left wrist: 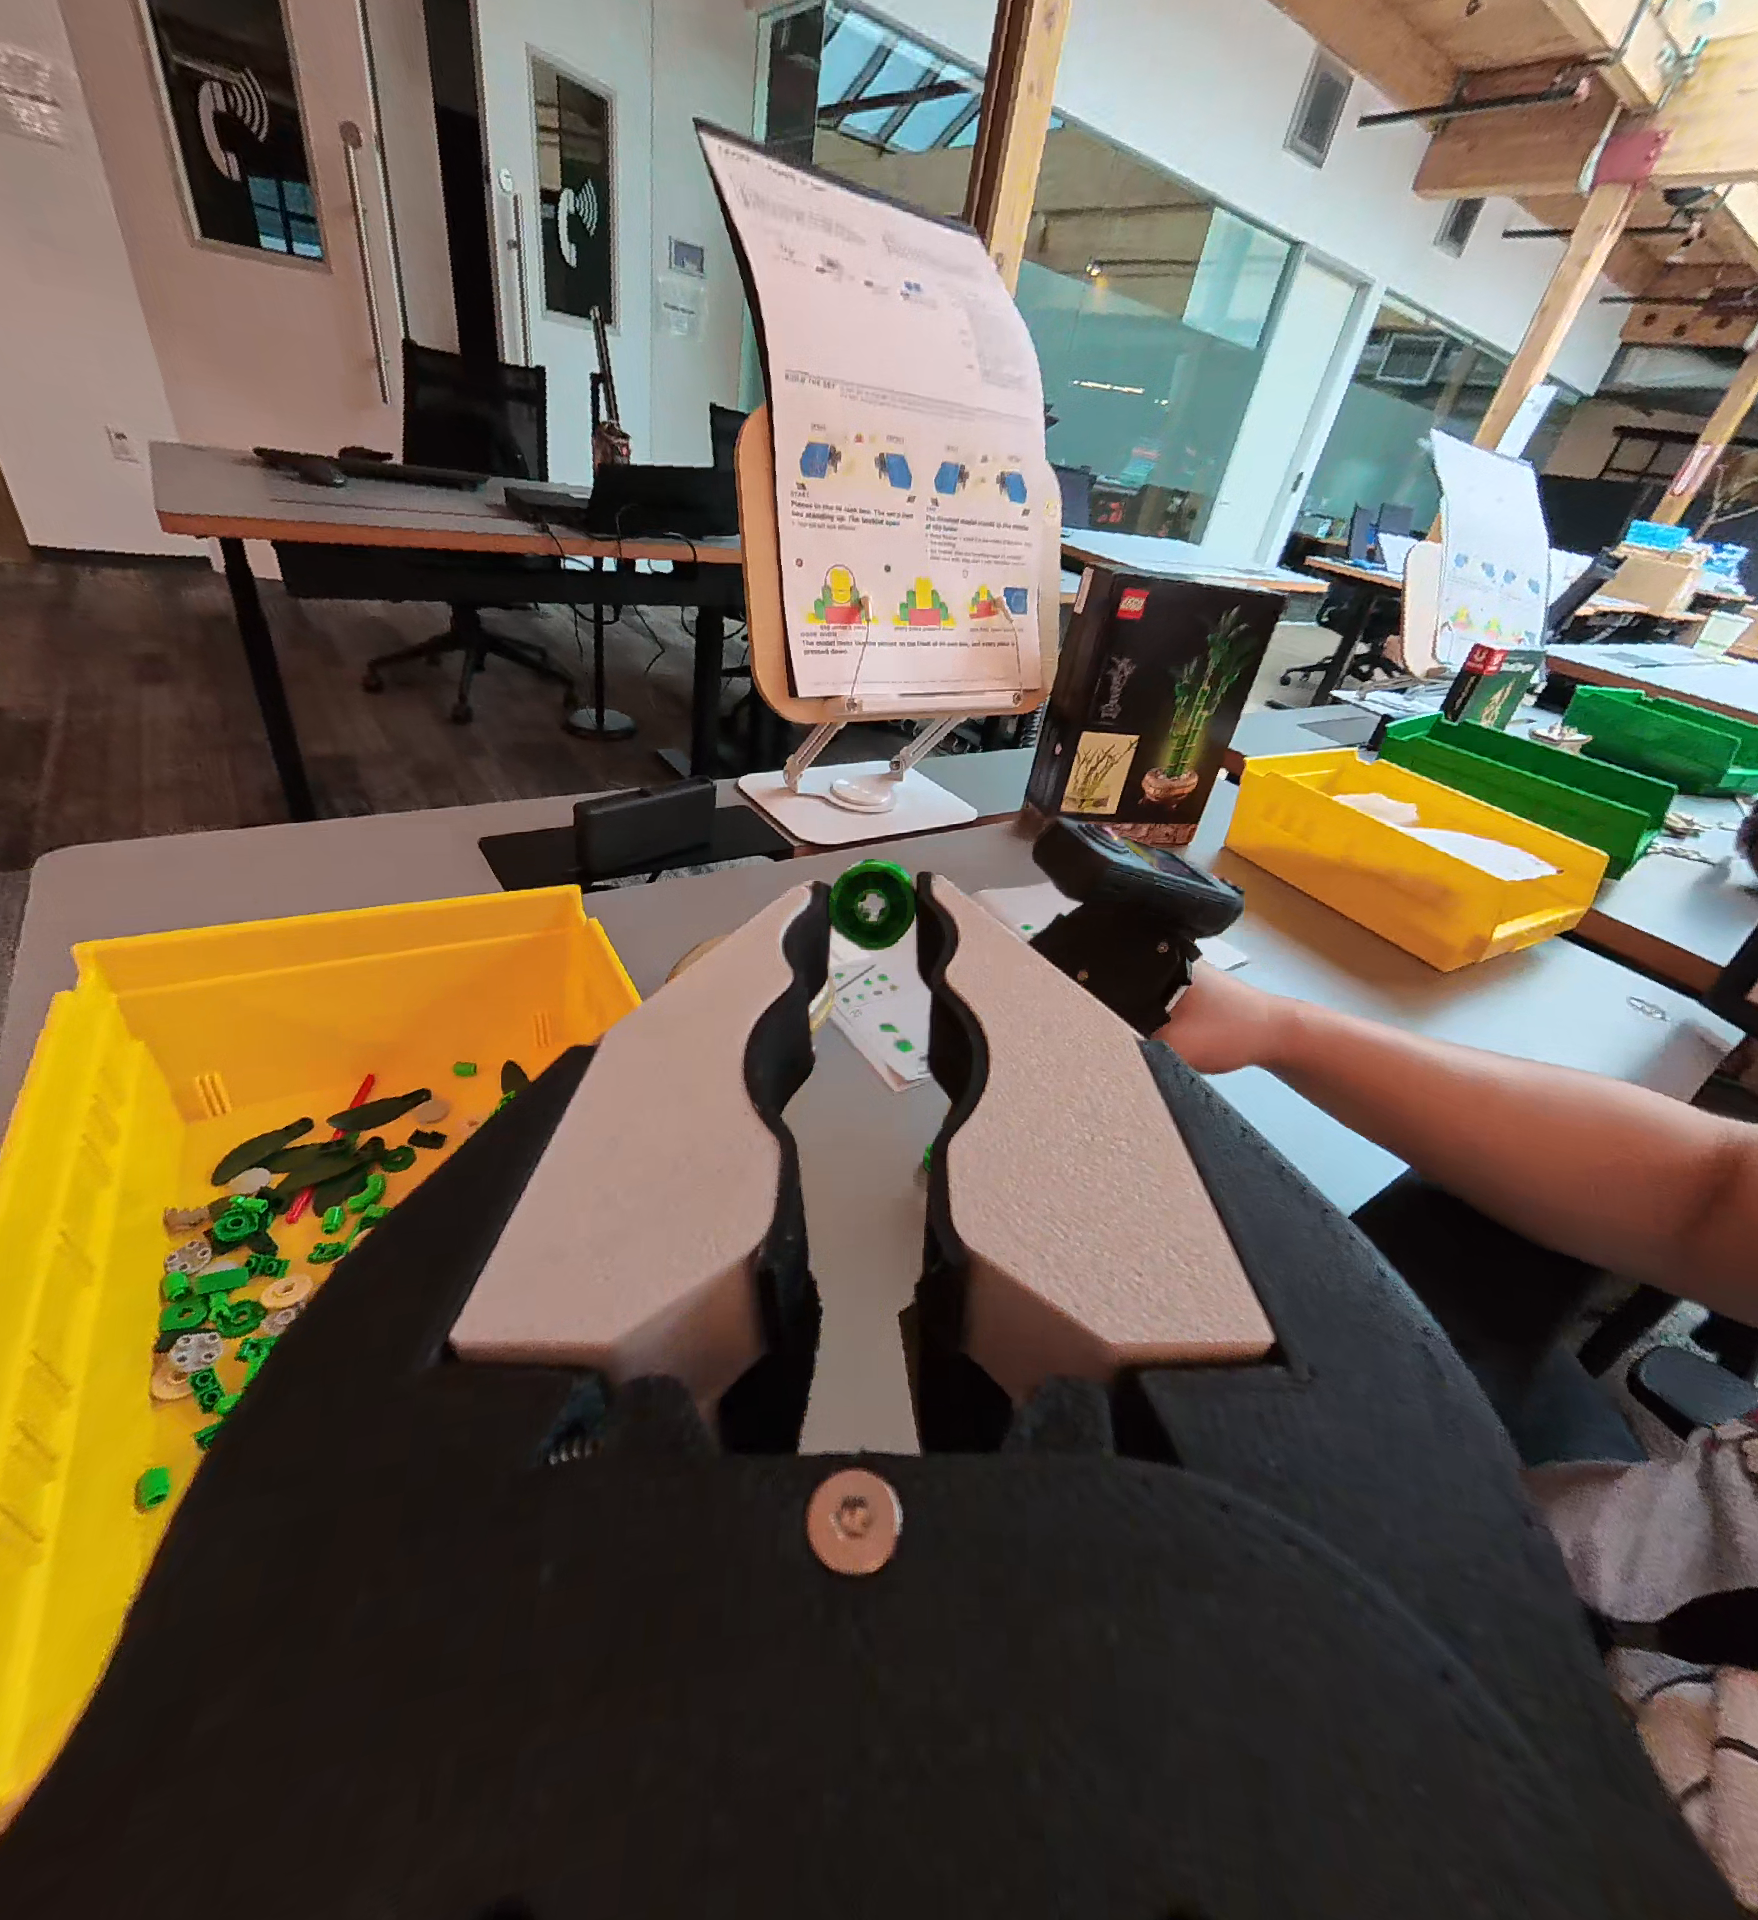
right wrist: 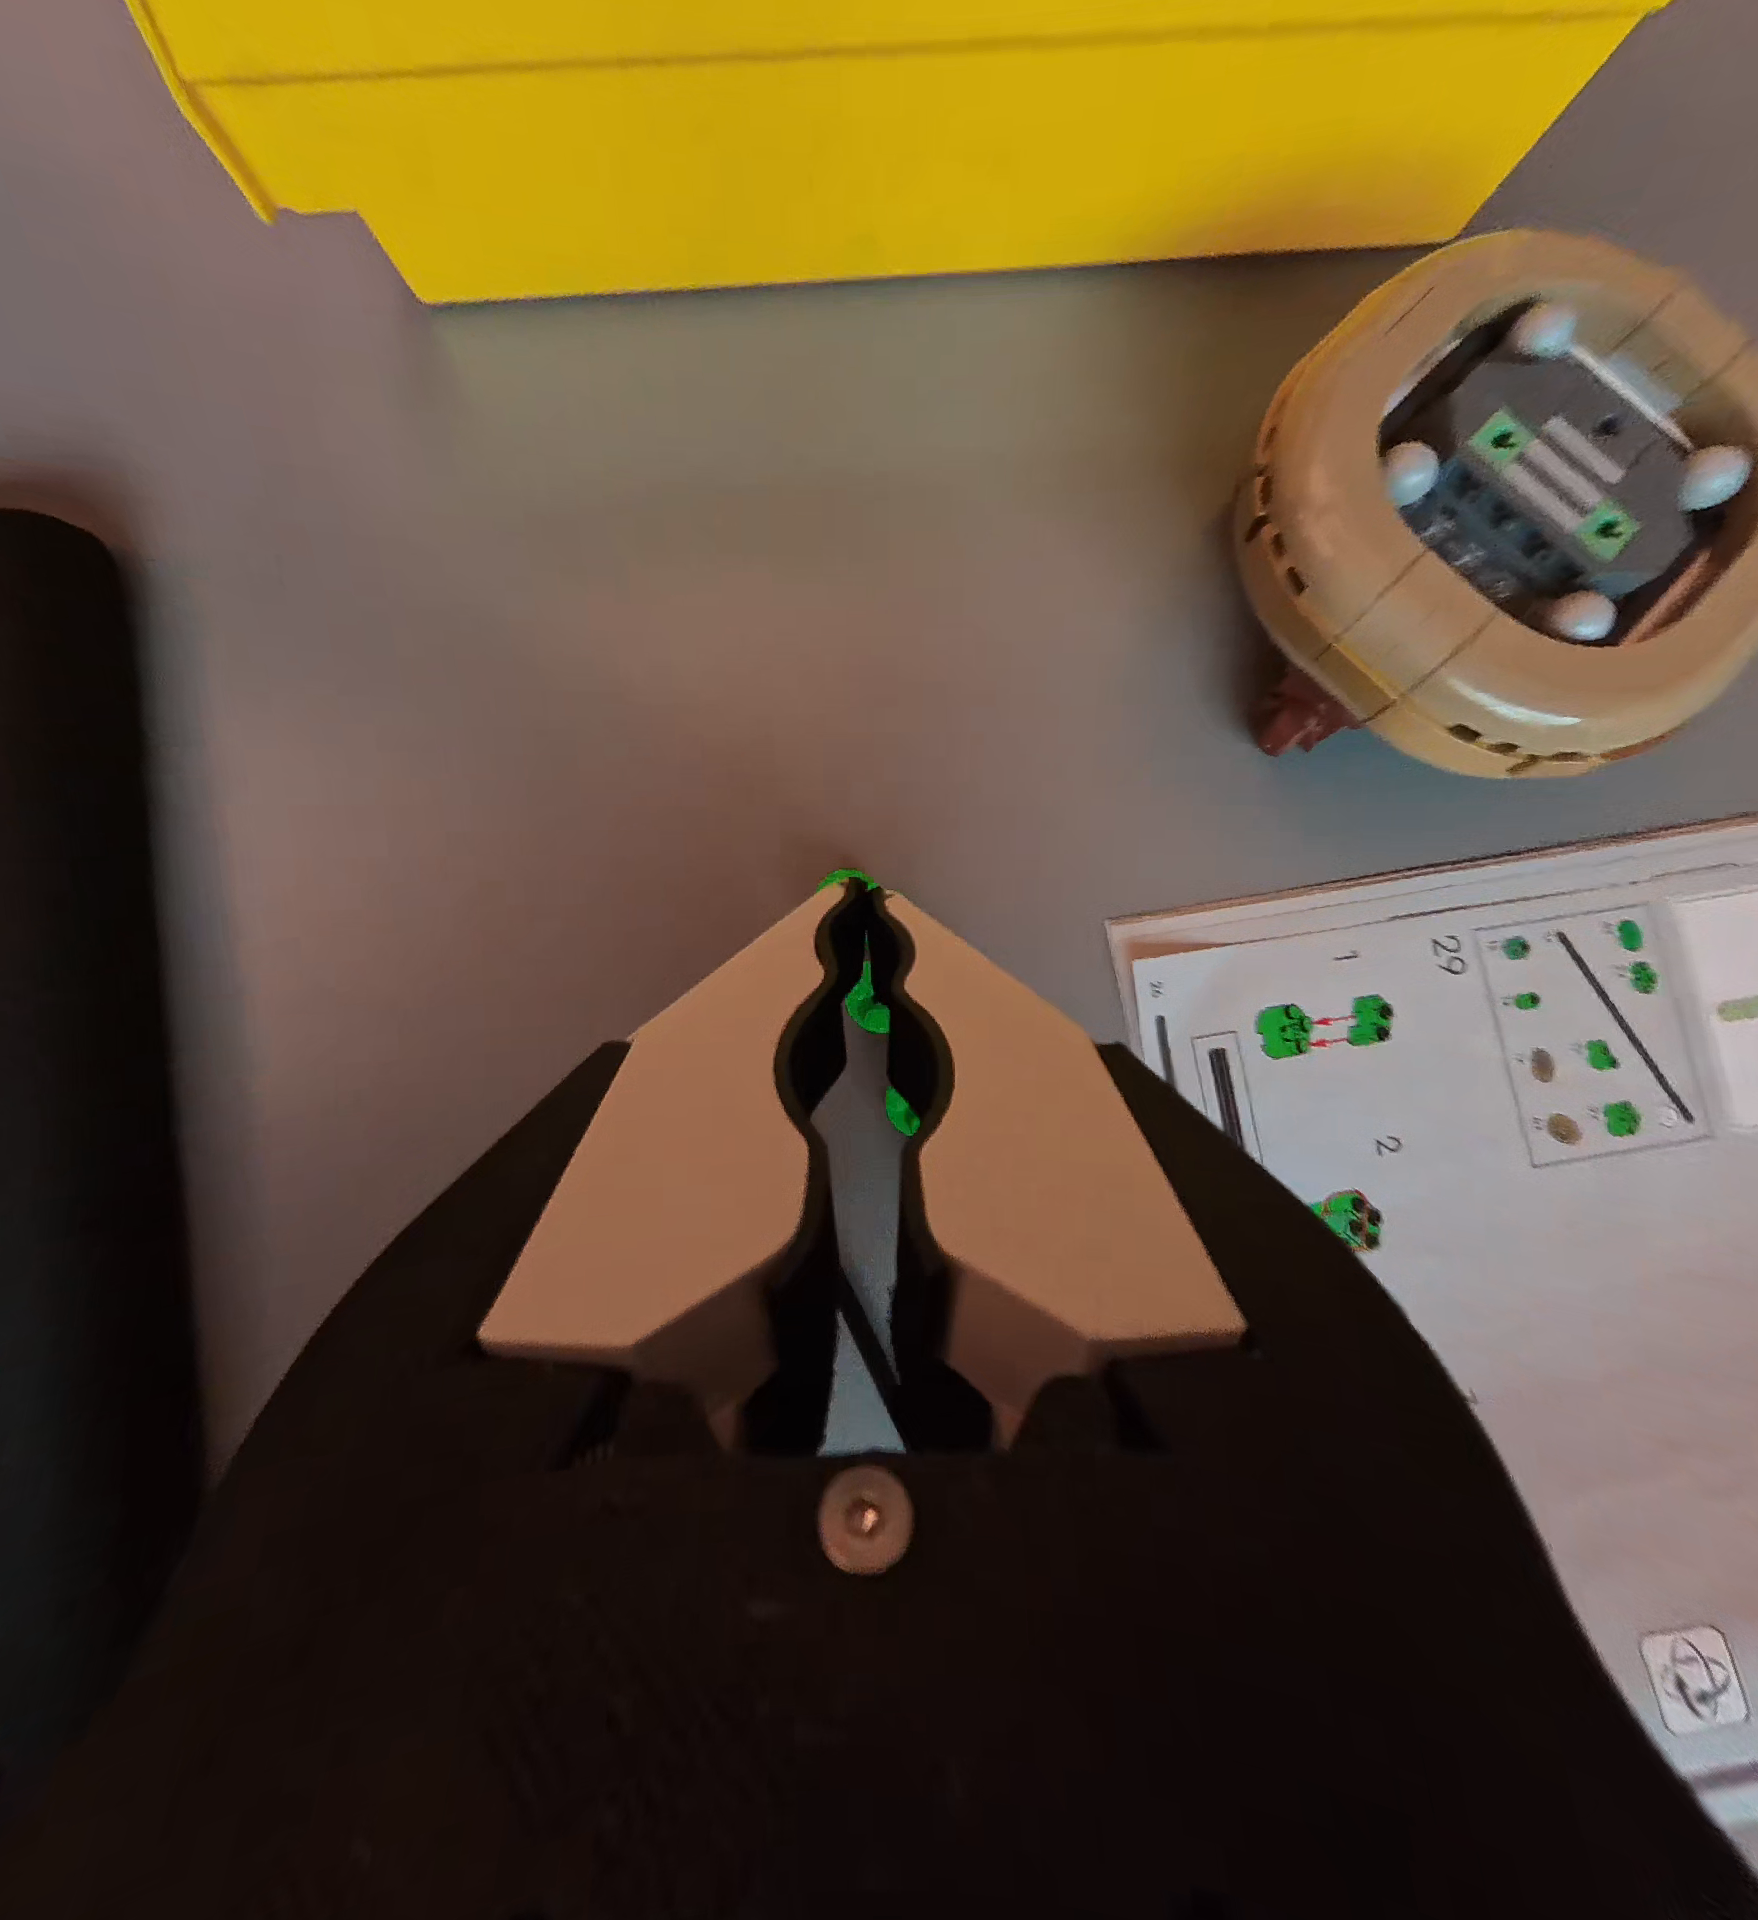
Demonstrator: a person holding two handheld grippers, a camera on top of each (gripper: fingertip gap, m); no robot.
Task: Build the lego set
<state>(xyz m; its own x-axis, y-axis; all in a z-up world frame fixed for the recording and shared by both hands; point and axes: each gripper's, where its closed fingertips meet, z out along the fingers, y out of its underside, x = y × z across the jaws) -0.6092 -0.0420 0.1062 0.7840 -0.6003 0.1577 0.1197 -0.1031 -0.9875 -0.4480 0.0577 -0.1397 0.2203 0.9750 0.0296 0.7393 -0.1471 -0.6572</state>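
Observation:
My left gripper (left wrist: 873, 902) is shut on a round green piece (left wrist: 872, 906), held up above the grey table with its hollow face toward the camera. My right gripper (right wrist: 851, 889) is shut over the table; a sliver of a green piece (right wrist: 835, 882) shows at its tips, and more green bits (right wrist: 867, 1006) show through the gap below. The right gripper also shows in the left wrist view (left wrist: 1135, 883) beyond my left fingers. A tan round pot base (right wrist: 1519, 499) with grey and green bricks inside stands at upper right. The open instruction booklet (right wrist: 1540, 1143) lies at right.
A yellow bin (left wrist: 335, 997) with several loose green, tan and grey pieces sits at left; its outer wall (right wrist: 854, 145) fills the top of the right wrist view. A paper sheet on a stand (left wrist: 896, 520), the set's box (left wrist: 1155, 707), another yellow bin (left wrist: 1415, 862) and green bins (left wrist: 1581, 769) stand behind. A person's forearm (left wrist: 1477, 1132) reaches in from the right. The gap from one gripper's tips to the other's is roughly 30 cm.

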